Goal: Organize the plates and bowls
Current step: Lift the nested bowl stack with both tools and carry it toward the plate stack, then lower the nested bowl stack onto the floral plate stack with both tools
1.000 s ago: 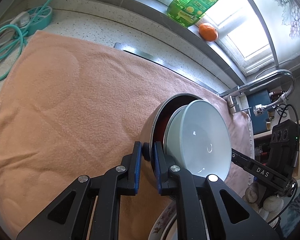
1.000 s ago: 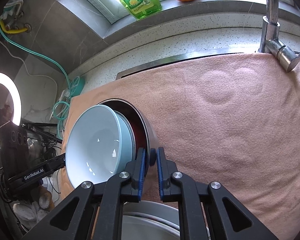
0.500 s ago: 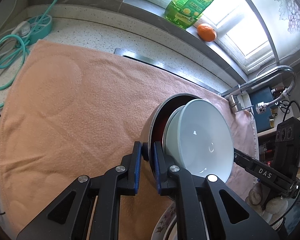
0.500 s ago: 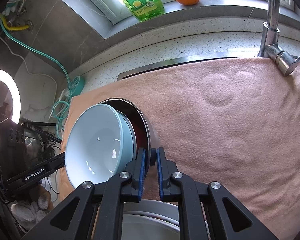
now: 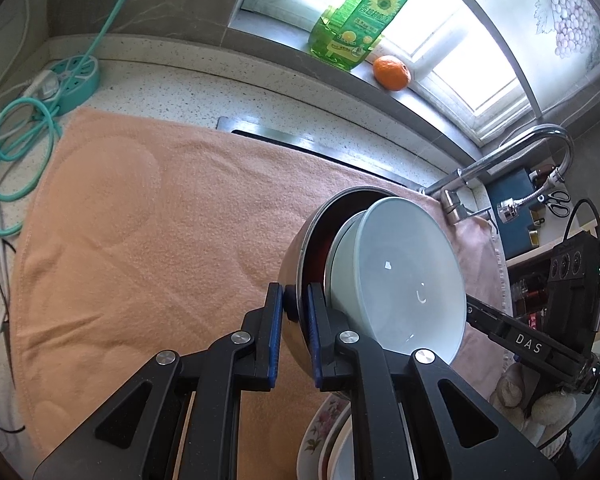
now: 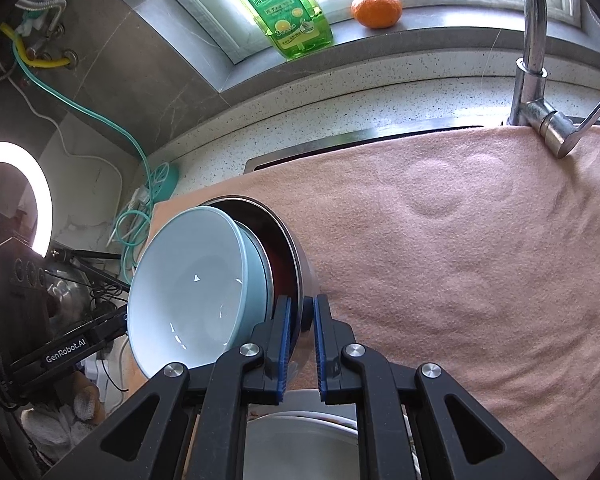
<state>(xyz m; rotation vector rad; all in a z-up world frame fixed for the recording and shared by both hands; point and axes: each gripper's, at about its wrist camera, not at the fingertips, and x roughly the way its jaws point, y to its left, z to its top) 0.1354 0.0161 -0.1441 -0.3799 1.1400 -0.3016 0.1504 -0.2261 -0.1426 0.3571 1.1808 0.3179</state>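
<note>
A steel bowl (image 5: 296, 264) with a dark red inside holds a nested pale blue bowl (image 5: 400, 276). Both are tilted and held in the air above the peach towel (image 5: 140, 220). My left gripper (image 5: 294, 312) is shut on the steel bowl's rim. My right gripper (image 6: 300, 320) is shut on the opposite rim of the steel bowl (image 6: 300, 264), with the blue bowl (image 6: 188, 280) to its left. Below the bowls lies a stack of plates: a floral plate (image 5: 320, 436) and a white plate (image 6: 300, 444).
The towel covers the sink area on a speckled counter (image 5: 172, 88). A tap (image 6: 536, 80) stands at the back right. A green dish-soap bottle (image 6: 280, 4) and an orange (image 6: 376, 4) sit on the windowsill. A teal power strip (image 5: 72, 80) with cables lies left.
Both grippers have lifted the nested bowls a little higher and back from the towel; more of the counter and windowsill shows. The grip has not changed.
</note>
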